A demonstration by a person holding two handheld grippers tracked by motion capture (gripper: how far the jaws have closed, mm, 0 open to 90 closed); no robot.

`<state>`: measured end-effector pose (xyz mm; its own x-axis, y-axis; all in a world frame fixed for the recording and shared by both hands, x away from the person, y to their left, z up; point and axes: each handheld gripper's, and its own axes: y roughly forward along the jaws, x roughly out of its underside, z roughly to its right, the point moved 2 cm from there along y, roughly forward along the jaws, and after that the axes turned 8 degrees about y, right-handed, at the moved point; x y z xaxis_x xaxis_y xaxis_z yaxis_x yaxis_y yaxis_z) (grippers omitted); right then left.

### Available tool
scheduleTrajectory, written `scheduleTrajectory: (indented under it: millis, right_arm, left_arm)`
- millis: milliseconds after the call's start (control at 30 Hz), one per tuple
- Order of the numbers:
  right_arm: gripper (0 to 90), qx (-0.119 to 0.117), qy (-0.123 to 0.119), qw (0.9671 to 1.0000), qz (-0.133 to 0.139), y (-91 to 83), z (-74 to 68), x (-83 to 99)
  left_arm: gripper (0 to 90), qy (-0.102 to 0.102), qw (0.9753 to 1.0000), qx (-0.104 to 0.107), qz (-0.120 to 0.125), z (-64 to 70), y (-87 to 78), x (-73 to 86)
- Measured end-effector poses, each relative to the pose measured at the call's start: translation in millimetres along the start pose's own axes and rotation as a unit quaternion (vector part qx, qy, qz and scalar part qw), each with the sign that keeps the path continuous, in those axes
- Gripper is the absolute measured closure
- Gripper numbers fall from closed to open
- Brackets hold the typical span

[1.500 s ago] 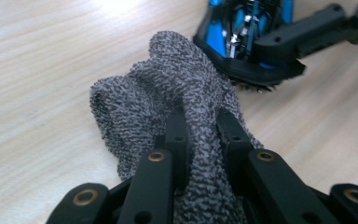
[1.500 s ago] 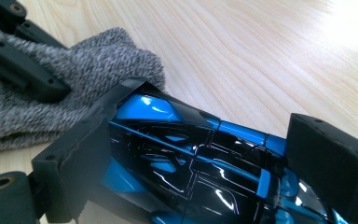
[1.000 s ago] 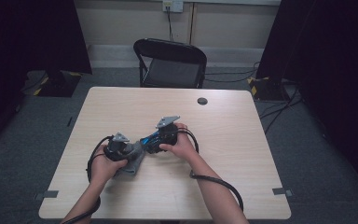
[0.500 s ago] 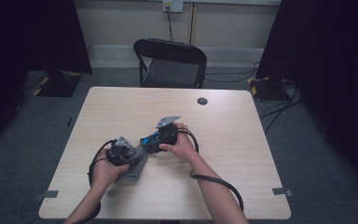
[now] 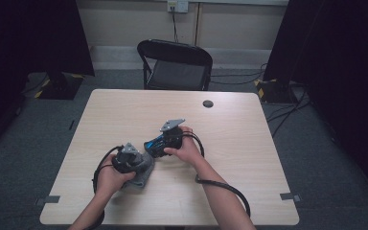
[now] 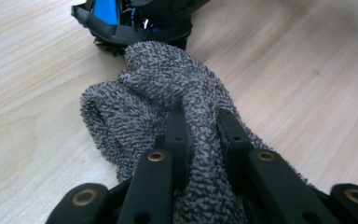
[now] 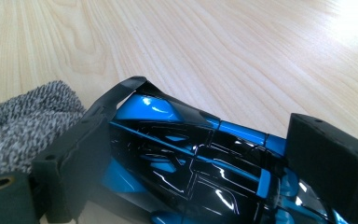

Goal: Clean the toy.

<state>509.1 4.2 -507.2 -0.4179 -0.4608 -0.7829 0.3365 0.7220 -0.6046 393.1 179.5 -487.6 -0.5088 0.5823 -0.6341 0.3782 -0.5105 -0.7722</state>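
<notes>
Left gripper view: left hand-held gripper [image 6: 200,128] pinches grey cloth [image 6: 168,93] hiding the blue toy car's [image 6: 121,18] lower edge; right one clamps that car.

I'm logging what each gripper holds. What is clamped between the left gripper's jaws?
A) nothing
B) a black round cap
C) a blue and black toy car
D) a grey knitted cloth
D: in the left gripper view, the left gripper has both black jaws pinching a fold of the grey knitted cloth, while the toy car sits between the right gripper's jaws.
</notes>
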Motion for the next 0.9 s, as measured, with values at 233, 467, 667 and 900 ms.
scheduleTrajectory:
  millis: [233, 467, 667, 900]
  right_arm:
    - [7.0, 0.000, 0.000, 1.0000, -0.005, 0.0, -0.1, -1.0]
    - [7.0, 0.000, 0.001, 1.0000, -0.001, 0.0, 0.1, -0.3]
    - [7.0, 0.000, 0.001, 1.0000, -0.002, 0.0, 0.1, -0.6]
    - [6.6, 0.002, 0.001, 1.0000, 0.006, -0.3, 0.2, 1.2]
  left_arm:
    - [77.3, 0.005, 1.0000, 0.009, -0.001, 3.8, -1.4, -0.5]
    - [76.8, 0.014, 0.9996, 0.022, 0.004, 10.8, -1.2, -3.8]
    - [76.7, 0.027, 0.9991, 0.029, 0.014, 14.0, -6.9, -9.1]
    - [76.3, 0.028, 0.9993, 0.012, 0.022, 7.6, -20.1, -11.1]
